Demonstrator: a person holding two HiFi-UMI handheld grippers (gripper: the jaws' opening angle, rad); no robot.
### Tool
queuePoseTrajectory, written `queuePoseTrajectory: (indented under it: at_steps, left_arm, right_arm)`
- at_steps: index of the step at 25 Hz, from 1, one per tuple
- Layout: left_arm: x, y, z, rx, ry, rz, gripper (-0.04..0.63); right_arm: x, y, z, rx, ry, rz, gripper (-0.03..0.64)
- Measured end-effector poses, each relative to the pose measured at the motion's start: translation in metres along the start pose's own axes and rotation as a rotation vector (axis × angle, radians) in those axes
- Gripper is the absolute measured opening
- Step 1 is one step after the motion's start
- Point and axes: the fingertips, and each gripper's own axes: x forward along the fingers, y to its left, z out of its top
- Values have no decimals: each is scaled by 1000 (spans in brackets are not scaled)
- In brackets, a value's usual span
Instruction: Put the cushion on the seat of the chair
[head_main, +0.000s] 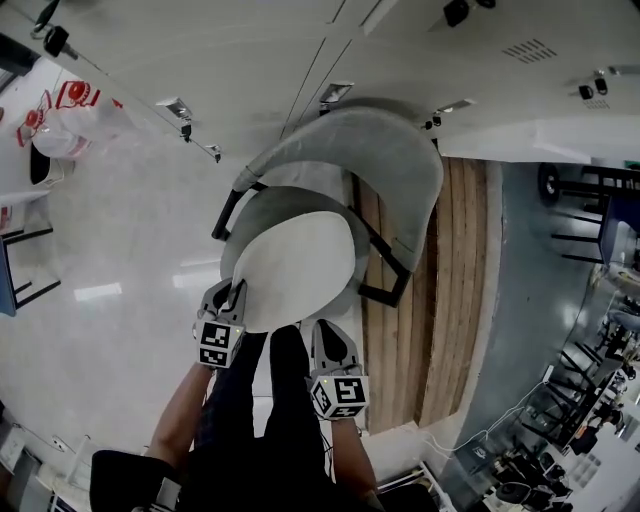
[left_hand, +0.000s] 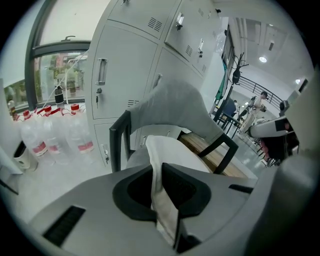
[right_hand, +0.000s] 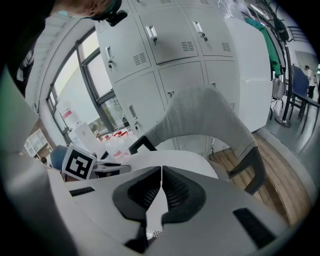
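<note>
left gripper (head_main: 231, 297): grey outside, black inside | right gripper (head_main: 327, 334): same colours | cube (head_main: 216, 343) on each: white, black square marks | lower middle: dark trousers (head_main: 262, 400)

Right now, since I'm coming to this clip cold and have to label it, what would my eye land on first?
The white cushion, at the middle of the head view, spread over the seat of a grey chair with a curved back. The left gripper and the right gripper each pinch its near edge. In the left gripper view, red-labelled bottles stand beside grey lockers.
</note>
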Motion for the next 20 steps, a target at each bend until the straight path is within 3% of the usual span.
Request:
queuePoseTrajectory:
  at_steps: [20]
  left_arm:
    - [51,54,-53,-28,14,18,40]
  right_arm:
    - [89,-1,-49,21,16,5,31]
